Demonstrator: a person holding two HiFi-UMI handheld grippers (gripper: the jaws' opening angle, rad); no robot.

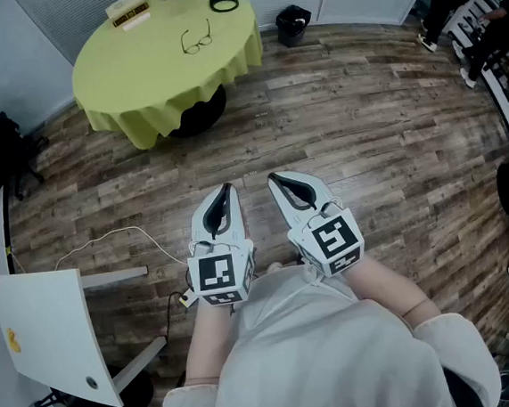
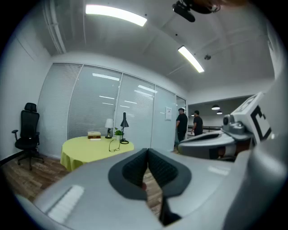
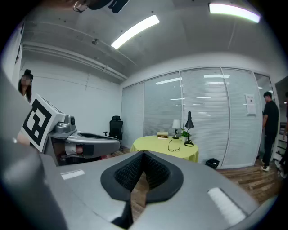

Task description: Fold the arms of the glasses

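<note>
Glasses [image 1: 196, 39] lie on the yellow table [image 1: 128, 94], well apart from the left gripper [image 1: 226, 192] and right gripper [image 1: 276, 180], both clenched on nothing. They are probably light, thin-framed and fragile, so steady the rim and press each arm near its hinge. The gripper views show the pads meeting face-on; only the head view shows the floor [image 1: 363, 125] between grippers and table.

Open floor [image 1: 336, 119] up to table [image 1: 136, 84]; lamp [image 1: 223, 0], books [image 1: 127, 10] behind glasses [image 1: 196, 41] at far rim.

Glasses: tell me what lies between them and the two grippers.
Head view: the yellow table's near edge, then bare wood floor, lie between the glasses and the left gripper and right gripper.
</note>
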